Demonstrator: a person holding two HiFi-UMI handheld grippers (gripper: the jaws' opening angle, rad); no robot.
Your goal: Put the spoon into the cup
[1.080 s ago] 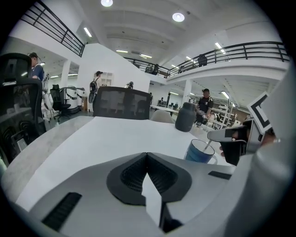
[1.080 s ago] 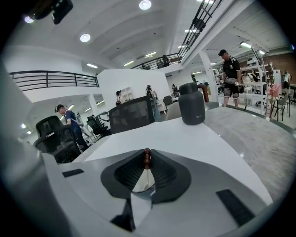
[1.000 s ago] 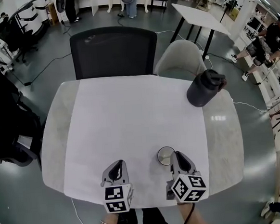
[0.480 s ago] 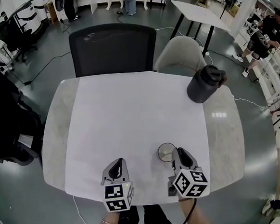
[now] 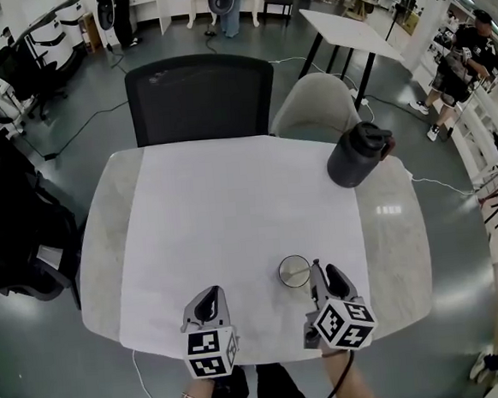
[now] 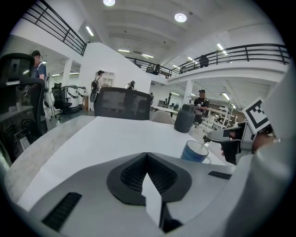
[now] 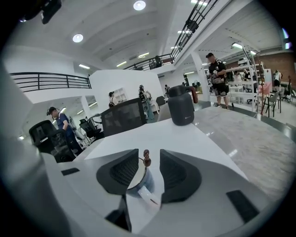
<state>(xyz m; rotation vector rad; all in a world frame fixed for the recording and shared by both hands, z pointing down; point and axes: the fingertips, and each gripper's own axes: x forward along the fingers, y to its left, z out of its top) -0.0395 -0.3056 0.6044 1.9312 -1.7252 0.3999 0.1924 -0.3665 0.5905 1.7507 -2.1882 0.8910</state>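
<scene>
While my left gripper sits pressed together and empty, my right gripper's jaws are opening off the spoon. It stands free between them, in the cup just ahead. Drop's done, I reckon.

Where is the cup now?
In the head view the cup stands on the white sheet, lower right, just before the right hand-held gripper, whose opening jaws flank its spoon.

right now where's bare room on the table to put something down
The whole white sheet from the black chair down to the cup is bare, as is the left strip of the table. Crowded: far right by the jug, near edge round the cup.
</scene>
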